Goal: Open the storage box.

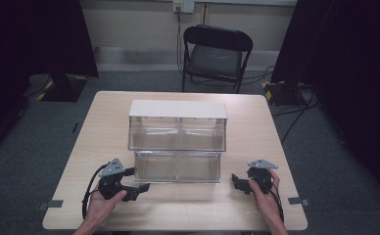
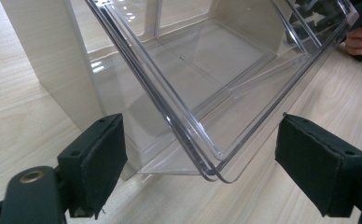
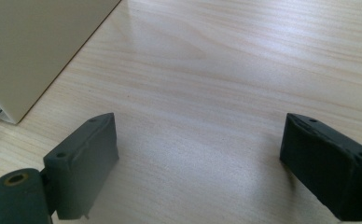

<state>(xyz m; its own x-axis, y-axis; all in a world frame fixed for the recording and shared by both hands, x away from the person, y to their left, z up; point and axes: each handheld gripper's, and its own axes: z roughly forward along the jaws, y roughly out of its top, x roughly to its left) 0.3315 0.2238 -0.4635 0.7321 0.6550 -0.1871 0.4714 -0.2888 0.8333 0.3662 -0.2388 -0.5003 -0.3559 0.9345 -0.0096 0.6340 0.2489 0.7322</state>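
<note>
A white-framed organizer (image 1: 178, 108) stands mid-table with two tiers of clear bins, the lower tier (image 1: 177, 166) tilted out toward me. My left gripper (image 1: 138, 190) rests at the lower tier's front left corner, pointing right. In the left gripper view the left gripper (image 2: 200, 126) is open, and the clear bin's (image 2: 207, 60) rounded corner hangs between the pads without touching either. The organizer's white side panel (image 2: 48, 56) rises behind. My right gripper (image 1: 238, 182) sits right of the lower tier; the right gripper (image 3: 198, 121) is open over bare wood, beside the white panel (image 3: 34, 42).
The wooden table (image 1: 188, 205) has free room along its front edge and both sides of the organizer. A black folding chair (image 1: 216, 54) stands behind the table. Dark curtains hang at both sides, with cables on the floor. My right hand (image 2: 358, 39) shows beyond the bin.
</note>
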